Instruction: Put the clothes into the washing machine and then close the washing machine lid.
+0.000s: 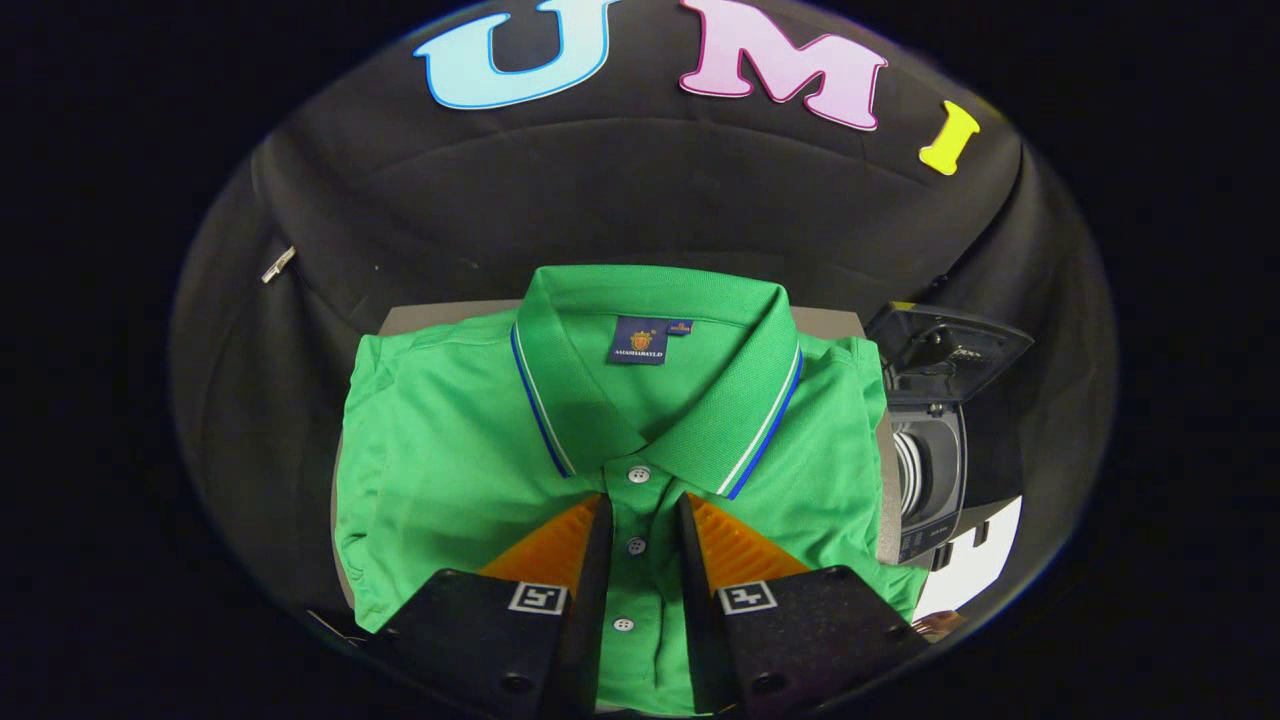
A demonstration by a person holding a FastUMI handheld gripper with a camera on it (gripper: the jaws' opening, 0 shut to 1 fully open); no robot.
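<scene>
A green polo shirt (pixel 450 450) lies folded flat on a small grey table (pixel 440 315), its collar pointing away from me. My gripper (pixel 643 503) is right over the shirt's chest and stands open, with a narrow gap between the fingers. The button placket (pixel 636 545) runs between the fingers, and the cloth there looks flat, not bunched. To the right of the table is a small dark washing machine (pixel 935 500). Its lid (pixel 950 345) is raised and the drum opening (pixel 912 468) shows.
The shirt overhangs the table's left and near edges. The washing machine sits close against the table's right edge, with a white surface (pixel 975 560) below it. A small metal clip (pixel 278 264) hangs on the wall cloth at the far left.
</scene>
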